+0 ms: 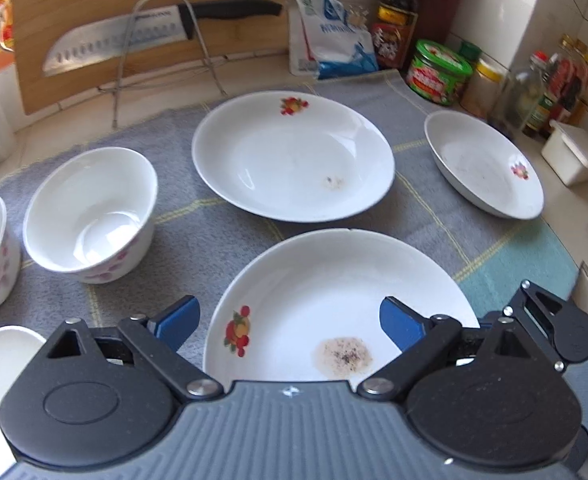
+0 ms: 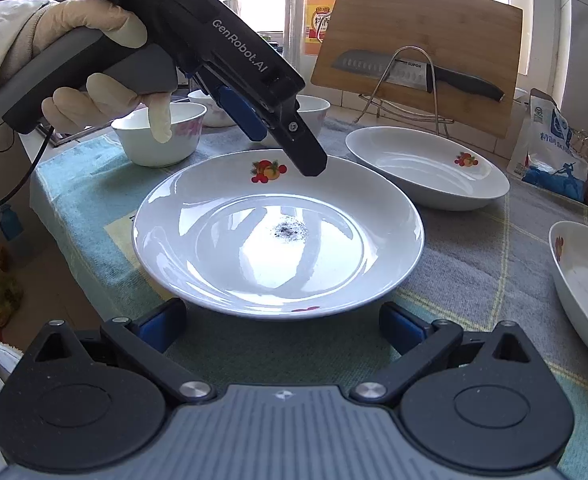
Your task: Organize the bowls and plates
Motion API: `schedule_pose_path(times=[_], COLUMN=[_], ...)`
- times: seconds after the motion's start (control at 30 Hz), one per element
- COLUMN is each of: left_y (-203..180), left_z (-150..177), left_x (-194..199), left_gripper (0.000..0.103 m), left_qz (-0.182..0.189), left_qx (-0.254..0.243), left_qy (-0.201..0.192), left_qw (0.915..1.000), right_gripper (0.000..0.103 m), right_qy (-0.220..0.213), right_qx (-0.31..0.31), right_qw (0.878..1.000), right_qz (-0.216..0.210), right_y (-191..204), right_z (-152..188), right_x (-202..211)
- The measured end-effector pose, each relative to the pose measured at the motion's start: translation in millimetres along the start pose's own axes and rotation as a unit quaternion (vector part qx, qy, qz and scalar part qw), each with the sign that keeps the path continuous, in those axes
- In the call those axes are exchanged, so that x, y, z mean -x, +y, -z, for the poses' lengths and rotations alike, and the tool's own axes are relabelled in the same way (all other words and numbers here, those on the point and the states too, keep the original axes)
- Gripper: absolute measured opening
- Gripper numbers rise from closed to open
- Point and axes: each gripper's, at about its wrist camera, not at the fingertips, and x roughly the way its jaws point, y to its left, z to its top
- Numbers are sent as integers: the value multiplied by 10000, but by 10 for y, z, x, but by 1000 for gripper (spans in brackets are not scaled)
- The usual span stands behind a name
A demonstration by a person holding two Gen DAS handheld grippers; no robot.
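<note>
The left tongs (image 1: 287, 322) are held open over the near plate (image 1: 334, 280) at lower centre of the left wrist view — its rim lies between the pads, ungripped. The right tongs (image 2: 281, 326) are likewise open, just short of that plate (image 2: 277, 236). Two further plates (image 1: 294, 156) (image 1: 484, 164) and a bowl (image 1: 89, 212) are set on the cloth-covered bench (image 1: 213, 232).
</note>
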Motion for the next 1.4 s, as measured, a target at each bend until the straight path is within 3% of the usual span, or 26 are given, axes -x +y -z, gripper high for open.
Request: schedule_pose_path(times=[0.23, 0.53, 0.9, 1.4], left_y=[130, 243, 296, 251], left_z=[-83, -175, -302, -355], left_x=[-182, -319, -438, -528], left_gripper=[95, 86, 83, 85], left_qz=[654, 1171, 1473, 1482], left_qx=[-393, -774, -890, -1058], left_qy=[650, 1188, 1564, 1840], left_qw=[9950, 9829, 9726, 9659], right_gripper=[103, 103, 103, 103], right_qy=[-45, 190, 228, 459], right_qx=[-246, -415, -271, -206], right_qw=[9991, 9972, 9984, 9984], right_qz=[356, 587, 442, 271], right_y=[80, 110, 154, 149], right_z=[19, -26, -83, -157], right_x=[11, -11, -77, -122])
